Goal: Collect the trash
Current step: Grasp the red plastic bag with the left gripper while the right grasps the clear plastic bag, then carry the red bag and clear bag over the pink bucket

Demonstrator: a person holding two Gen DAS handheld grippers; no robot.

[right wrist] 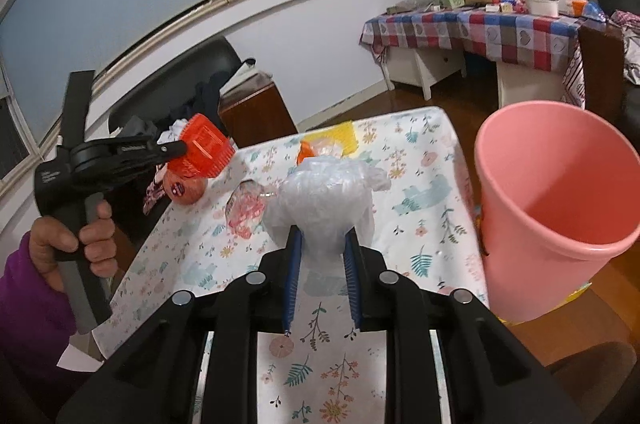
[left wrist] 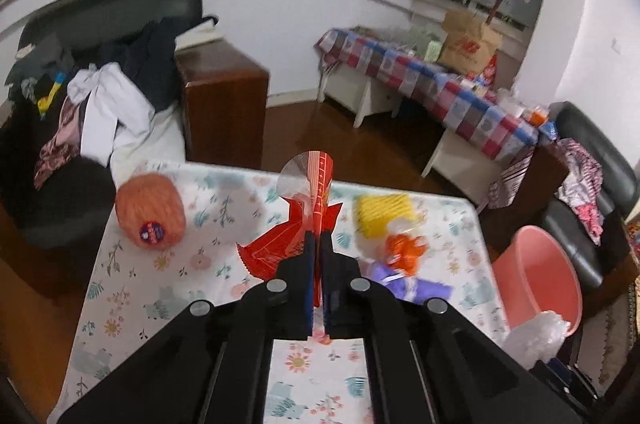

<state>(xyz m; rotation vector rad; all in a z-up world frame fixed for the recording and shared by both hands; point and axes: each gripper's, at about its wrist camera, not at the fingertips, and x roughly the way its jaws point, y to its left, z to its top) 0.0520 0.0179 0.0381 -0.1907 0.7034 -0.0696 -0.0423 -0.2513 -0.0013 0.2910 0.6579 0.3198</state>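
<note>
My left gripper (left wrist: 319,236) is shut on a red foil wrapper (left wrist: 304,220), held above the floral table; the right wrist view shows that left gripper (right wrist: 182,148) with the red wrapper (right wrist: 200,148) at the left, a hand on its handle. My right gripper (right wrist: 321,236) is shut on a crumpled clear plastic bag (right wrist: 320,200), which also shows at the lower right of the left wrist view as the bag (left wrist: 536,338). A pink bin (right wrist: 552,208) stands open beside the table's right edge, seen too as the bin (left wrist: 536,272). A yellow wrapper (left wrist: 382,214), an orange wrapper (left wrist: 404,250) and a purple wrapper (left wrist: 404,282) lie on the table.
An orange netted fruit (left wrist: 150,216) with a sticker sits at the table's (left wrist: 224,208) far left. Another clear-and-red wrapper (right wrist: 244,212) lies mid-table. A dark sofa with clothes (left wrist: 92,96) and a wooden cabinet (left wrist: 224,96) stand behind; a checked-cloth bench (left wrist: 440,92) is at the far right.
</note>
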